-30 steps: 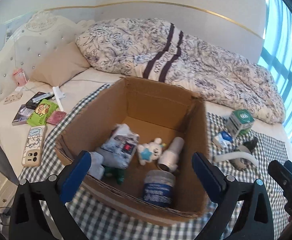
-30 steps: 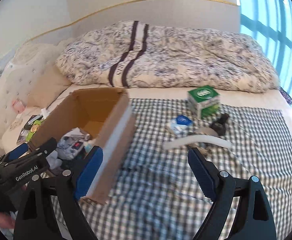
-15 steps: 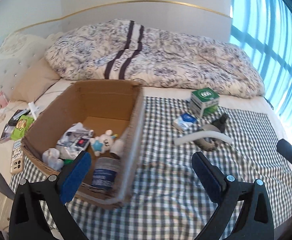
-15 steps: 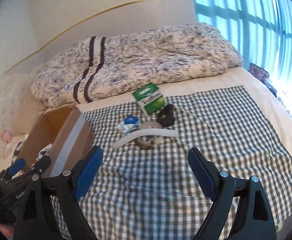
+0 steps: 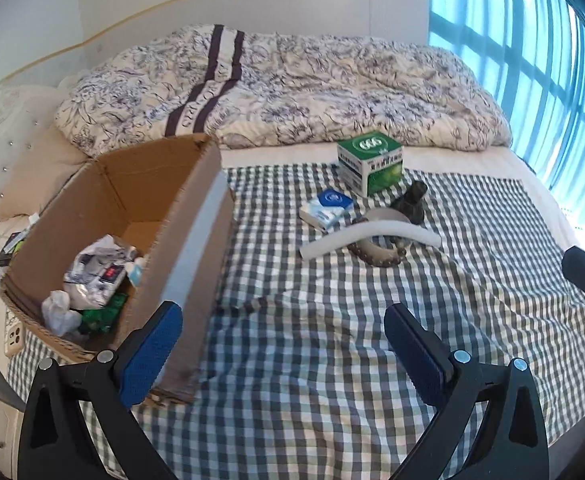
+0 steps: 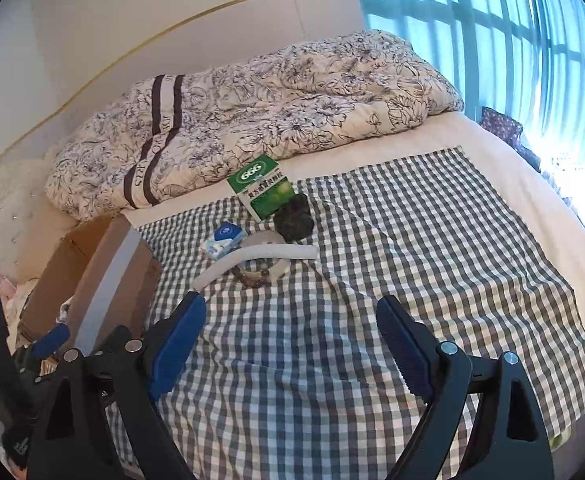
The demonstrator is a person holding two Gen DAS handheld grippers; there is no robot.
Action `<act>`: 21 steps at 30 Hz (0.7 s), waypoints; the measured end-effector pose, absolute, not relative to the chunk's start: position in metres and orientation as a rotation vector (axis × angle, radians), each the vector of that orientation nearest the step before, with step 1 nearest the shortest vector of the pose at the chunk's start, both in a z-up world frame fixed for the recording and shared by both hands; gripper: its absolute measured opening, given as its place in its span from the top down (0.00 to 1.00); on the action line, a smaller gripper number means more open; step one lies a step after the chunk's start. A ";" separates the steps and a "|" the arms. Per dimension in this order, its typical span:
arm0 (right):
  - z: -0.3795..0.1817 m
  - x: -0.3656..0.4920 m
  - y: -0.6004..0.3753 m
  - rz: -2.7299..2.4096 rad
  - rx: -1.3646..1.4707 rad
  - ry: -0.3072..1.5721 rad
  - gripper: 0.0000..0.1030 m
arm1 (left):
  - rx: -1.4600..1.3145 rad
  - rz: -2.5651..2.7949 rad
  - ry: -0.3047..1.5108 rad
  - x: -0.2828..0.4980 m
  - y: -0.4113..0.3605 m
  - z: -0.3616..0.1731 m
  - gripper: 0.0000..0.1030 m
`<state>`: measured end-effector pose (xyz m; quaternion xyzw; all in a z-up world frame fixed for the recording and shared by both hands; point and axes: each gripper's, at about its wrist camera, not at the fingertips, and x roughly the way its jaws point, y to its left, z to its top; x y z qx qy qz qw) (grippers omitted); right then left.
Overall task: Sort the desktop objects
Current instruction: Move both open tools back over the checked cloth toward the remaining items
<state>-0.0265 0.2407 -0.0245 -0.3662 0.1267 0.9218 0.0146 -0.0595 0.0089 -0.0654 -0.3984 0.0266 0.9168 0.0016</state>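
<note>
In the left wrist view, the left gripper (image 5: 284,350) sits at the bottom of the frame with its 2 blue-padded jaws spread wide and nothing between them, above a checked cloth (image 5: 332,360) spread over the bed. A cardboard box (image 5: 196,240) fills the left of the frame, its near corner just behind the left jaw pad. Inside it lie a crumpled printed bag (image 5: 96,276), a white crumpled wad (image 5: 58,312) and something green (image 5: 102,314). Right of centre, on the cloth, a green carton (image 5: 372,162) stands at the upper edge of the cloth. Below and left of it lies a blue and white packet (image 5: 326,210). A dark lump (image 5: 410,202) rests to the right of the packet. A curved white tube (image 5: 368,238) lies across a beaded ring (image 5: 376,256). A flowered quilt (image 5: 292,88) is heaped across the top. A black part of the right gripper shows at the right edge.

In the right wrist view, the right gripper (image 6: 292,344) is at the bottom, jaws also wide and empty. The green carton (image 6: 262,190), dark lump (image 6: 292,220), packet (image 6: 228,240), white tube (image 6: 252,260) and beaded ring (image 6: 252,276) cluster at the centre of the frame. The box (image 6: 108,280) is at centre left, and the left gripper (image 6: 48,344) pokes in at the lower left. A window (image 6: 492,40) glows in the upper right.
</note>
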 end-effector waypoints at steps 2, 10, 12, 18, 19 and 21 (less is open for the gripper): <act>-0.028 -0.031 0.243 2.862 -1.150 0.389 0.15 | -1.261 2.864 0.088 -0.065 0.013 -0.073 0.00; -0.047 -0.057 0.249 2.832 -1.202 0.395 0.15 | -1.311 2.831 0.106 -0.092 0.025 -0.095 0.00; -0.053 -0.066 0.249 2.823 -1.225 0.393 0.15 | -1.321 2.824 0.102 -0.101 0.027 -0.099 0.00; -0.070 -0.094 0.247 2.803 -1.272 0.388 0.15 | -1.340 2.812 0.100 -0.127 0.030 -0.115 0.00; -0.073 -0.098 0.247 2.800 -1.281 0.386 0.15 | -1.341 2.809 0.103 -0.131 0.031 -0.118 0.00; -0.079 -0.107 0.244 2.797 -1.296 0.373 0.15 | -1.346 2.800 0.127 -0.140 0.033 -0.126 0.00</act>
